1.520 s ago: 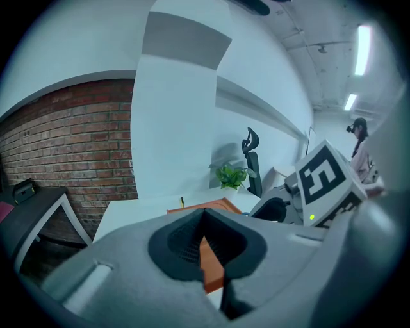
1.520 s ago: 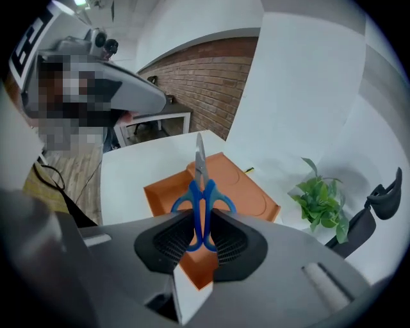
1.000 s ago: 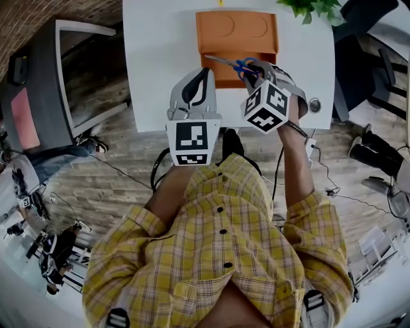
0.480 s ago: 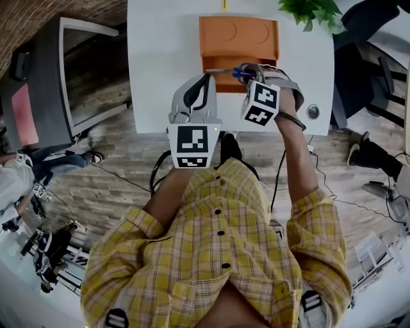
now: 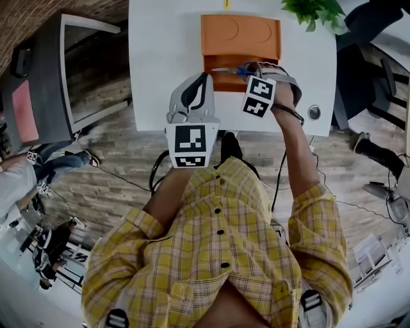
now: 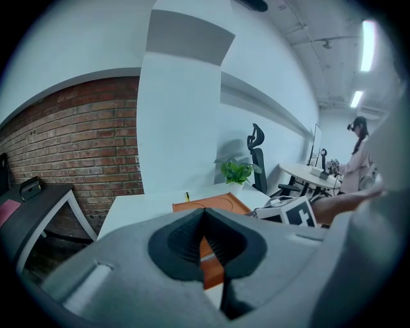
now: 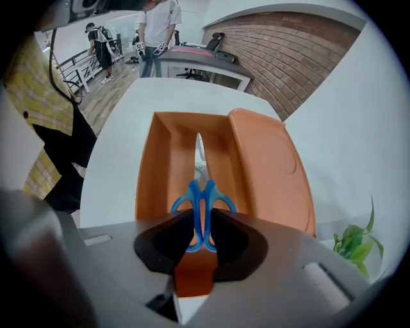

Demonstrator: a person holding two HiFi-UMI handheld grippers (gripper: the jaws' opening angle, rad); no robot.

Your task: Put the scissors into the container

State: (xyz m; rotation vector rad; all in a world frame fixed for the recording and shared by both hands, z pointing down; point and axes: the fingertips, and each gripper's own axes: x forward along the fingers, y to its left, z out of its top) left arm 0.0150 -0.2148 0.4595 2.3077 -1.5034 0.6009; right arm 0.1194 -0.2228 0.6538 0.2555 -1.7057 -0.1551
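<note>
An orange container (image 5: 211, 72) stands on the white table (image 5: 160, 51), its lid (image 5: 240, 32) folded open behind it. My right gripper (image 5: 252, 68) is shut on the blue handles of the scissors (image 5: 238, 70). They hang over the container's open box with the blades pointing left. In the right gripper view the scissors (image 7: 202, 202) sit between the pads, blades reaching out over the box (image 7: 148, 173), with the lid (image 7: 269, 166) to the right. My left gripper (image 5: 205, 77) hovers at the table's front edge, shut and holding nothing; its view shows the fingertips meeting (image 6: 204, 213).
A potted plant (image 5: 311, 9) stands at the table's far right corner and a round cable hole (image 5: 314, 112) is near the front right. A dark desk (image 5: 38, 77) is left of the table. Cables (image 5: 128, 176) lie on the wooden floor.
My right gripper has carried the scissors a little farther over the container's box, and the blades have levelled out. The left gripper has stayed where it was.
</note>
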